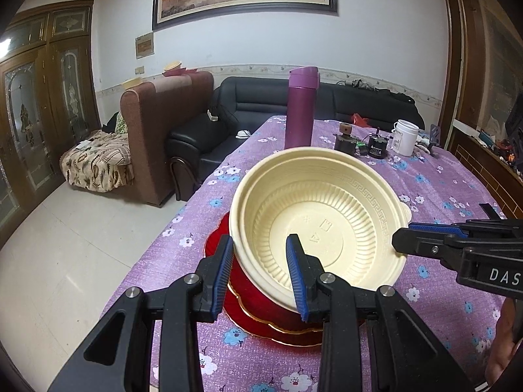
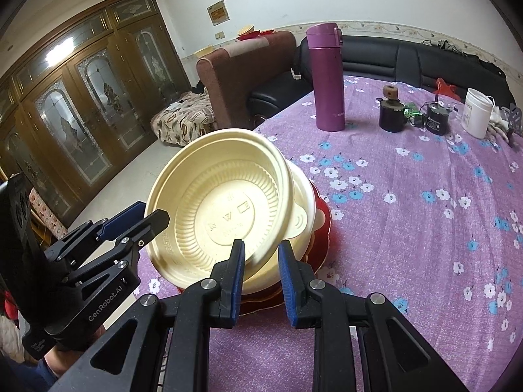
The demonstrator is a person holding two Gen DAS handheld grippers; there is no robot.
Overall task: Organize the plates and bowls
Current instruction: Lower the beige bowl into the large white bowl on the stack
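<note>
A: On the red plates [image 1: 261, 320] near the table's left edge, the cream bowl [image 1: 320, 215] is sitting tilted, and both tools are gripping it by the rim.

B: Pinching, or just straddling it?

A: Pinching, I'd say. The left gripper [image 1: 261, 271] is closing one blue pad inside the wall and one outside; the right gripper [image 2: 261, 274] is doing the same on the opposite side. In the right wrist view a second cream bowl [image 2: 305, 202] is showing underneath it.

B: How is it likely handling?

A: It's looking like thin ribbed plastic, so probably light, a bit flexible and slick. The rolled rim seems the stiffest place to be holding; squeezing hard could be buckling the wall.

B: Anything crowding it?

A: The purple flask [image 1: 300, 107] is standing well behind on the flowered tablecloth [image 1: 441, 189], and the white jar [image 1: 405, 137] is sitting farther off.
</note>
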